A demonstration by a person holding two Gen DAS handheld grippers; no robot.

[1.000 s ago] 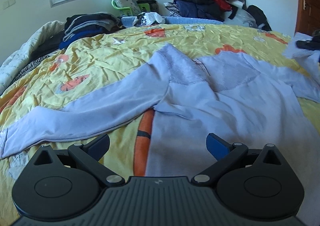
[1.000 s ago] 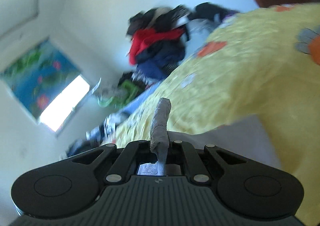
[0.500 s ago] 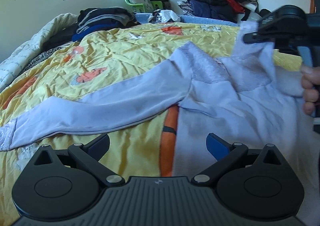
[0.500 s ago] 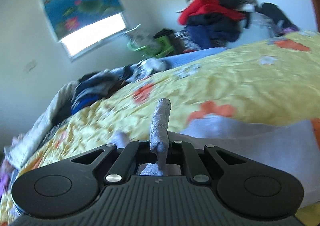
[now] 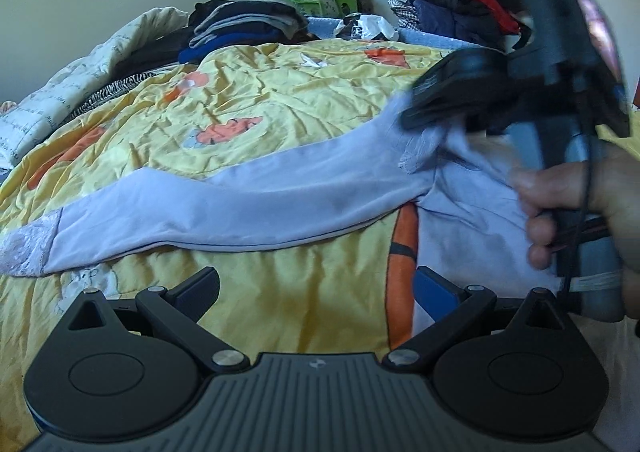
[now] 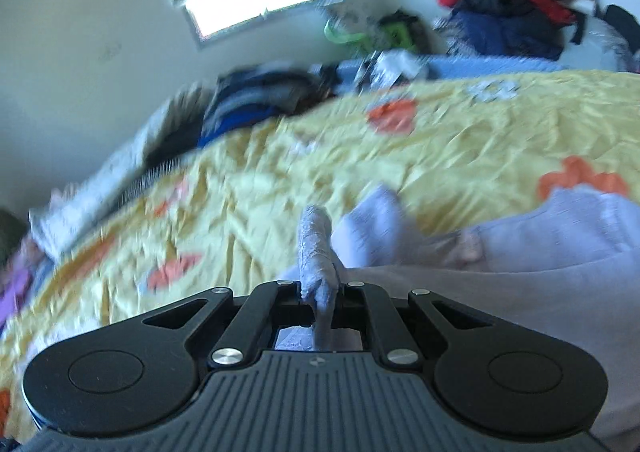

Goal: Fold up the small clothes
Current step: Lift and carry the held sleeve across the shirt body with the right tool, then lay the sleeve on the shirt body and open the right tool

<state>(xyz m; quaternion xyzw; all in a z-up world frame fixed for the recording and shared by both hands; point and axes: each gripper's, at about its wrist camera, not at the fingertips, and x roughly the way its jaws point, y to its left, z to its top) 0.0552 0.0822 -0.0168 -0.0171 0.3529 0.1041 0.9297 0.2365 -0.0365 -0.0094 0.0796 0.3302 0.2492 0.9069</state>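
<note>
Pinching lilac top [image 6: 320,252] (right hand-held gripper [image 6: 320,292])

Left gripper [image 5: 316,288]: matte black housing, ribbed grey centre plate, small logo, two round discs either side, silver screws at linkage pivots, blue pads on fingertips [image 5: 434,288]. Right gripper [image 6: 318,284]: same black body, ribbed plate, silver screws. Right hand [image 5: 576,208]: bare skin, grey-blue handle, thin black cable alongside.

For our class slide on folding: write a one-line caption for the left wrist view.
Open left gripper hovers over the yellow bedspread while the right gripper lifts the lilac top.
</note>
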